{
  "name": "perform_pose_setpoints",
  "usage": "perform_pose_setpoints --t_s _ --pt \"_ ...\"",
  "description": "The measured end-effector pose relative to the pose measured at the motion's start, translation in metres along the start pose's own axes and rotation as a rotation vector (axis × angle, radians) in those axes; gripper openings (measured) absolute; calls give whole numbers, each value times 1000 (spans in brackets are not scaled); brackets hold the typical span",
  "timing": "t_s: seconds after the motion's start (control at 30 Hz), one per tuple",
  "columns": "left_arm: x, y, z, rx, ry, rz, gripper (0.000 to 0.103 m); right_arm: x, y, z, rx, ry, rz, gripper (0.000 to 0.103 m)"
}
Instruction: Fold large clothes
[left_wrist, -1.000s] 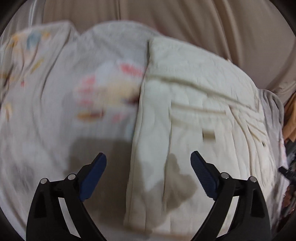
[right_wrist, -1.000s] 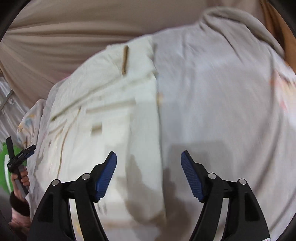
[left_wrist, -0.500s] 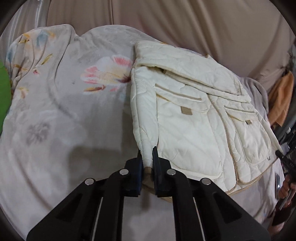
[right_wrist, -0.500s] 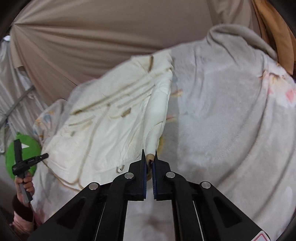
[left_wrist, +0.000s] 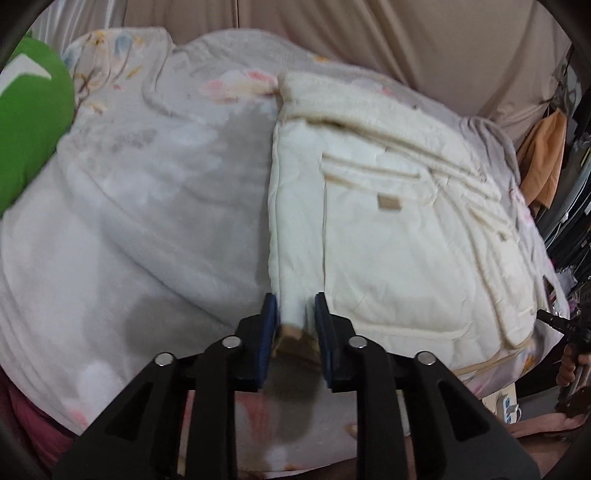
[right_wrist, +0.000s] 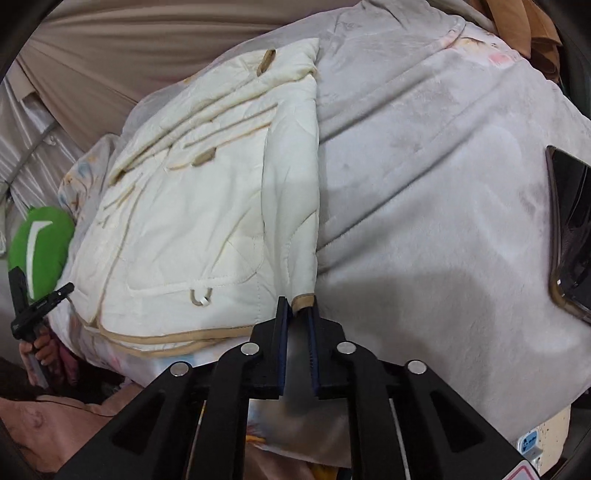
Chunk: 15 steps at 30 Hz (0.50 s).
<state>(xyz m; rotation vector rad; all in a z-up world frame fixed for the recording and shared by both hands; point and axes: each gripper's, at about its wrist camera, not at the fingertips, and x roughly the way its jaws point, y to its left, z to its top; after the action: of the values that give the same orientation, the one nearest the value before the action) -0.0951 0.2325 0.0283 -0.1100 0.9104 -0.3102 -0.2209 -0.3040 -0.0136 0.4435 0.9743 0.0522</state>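
A cream quilted jacket (left_wrist: 388, 240) (right_wrist: 192, 221) lies front up on a pale grey floral blanket (left_wrist: 147, 221) (right_wrist: 424, 221). One sleeve (left_wrist: 295, 221) runs straight down the jacket's left edge in the left wrist view. Its tan cuff (left_wrist: 291, 332) sits between the jaws of my left gripper (left_wrist: 295, 299), which are opening, with a small gap beside the cloth. The other sleeve (right_wrist: 295, 184) runs down the opposite edge in the right wrist view. Its cuff (right_wrist: 303, 300) lies at the tips of my right gripper (right_wrist: 299, 301), whose jaws are also opening.
A green cushion (left_wrist: 29, 129) (right_wrist: 40, 251) lies at one end of the bed. A dark phone (right_wrist: 570, 229) rests on the blanket. Beige curtain (left_wrist: 369, 37) hangs behind, and orange cloth (left_wrist: 546, 155) at the side. A hand holding the other gripper shows in each view (right_wrist: 33, 310) (left_wrist: 569, 328).
Both grippers went from wide open over the jacket to shut on the sleeve cuffs, then drew back toward the bed's near edge. Now both pairs of jaws have parted a little.
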Motion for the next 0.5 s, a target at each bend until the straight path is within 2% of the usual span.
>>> perform_pose_setpoints --t_s 0.03,0.07,0.1,0.13,0.2,0.27,0.33,0.43,0.5 --pt "-15 -1 10 8 -52 6 35 -11 5 6 -18 -32 -26 23" --pt "-25 -4 19 14 -97 15 46 -25 10 14 -46 -84 -55 25" --pt "-39 -9 33 24 -159 20 58 -37 15 25 -67 -137 -65 34" --pt "-47 -13 47 34 -207 19 65 -51 21 39 -85 -198 -59 49" --pt "-54 -23 79 39 -285 8 88 -69 37 72 -120 -329 -27 65" --pt "-40 -33 120 41 -320 -32 90 -69 54 111 -164 -431 28 71" --pt "-12 -38 158 17 -303 -53 90 -53 66 150 -175 -486 80 78" --pt "48 -46 210 -48 -233 -81 89 -2 74 212 -123 -424 167 78" --pt "84 -49 234 -80 -209 -75 88 46 75 252 -52 -361 176 78"
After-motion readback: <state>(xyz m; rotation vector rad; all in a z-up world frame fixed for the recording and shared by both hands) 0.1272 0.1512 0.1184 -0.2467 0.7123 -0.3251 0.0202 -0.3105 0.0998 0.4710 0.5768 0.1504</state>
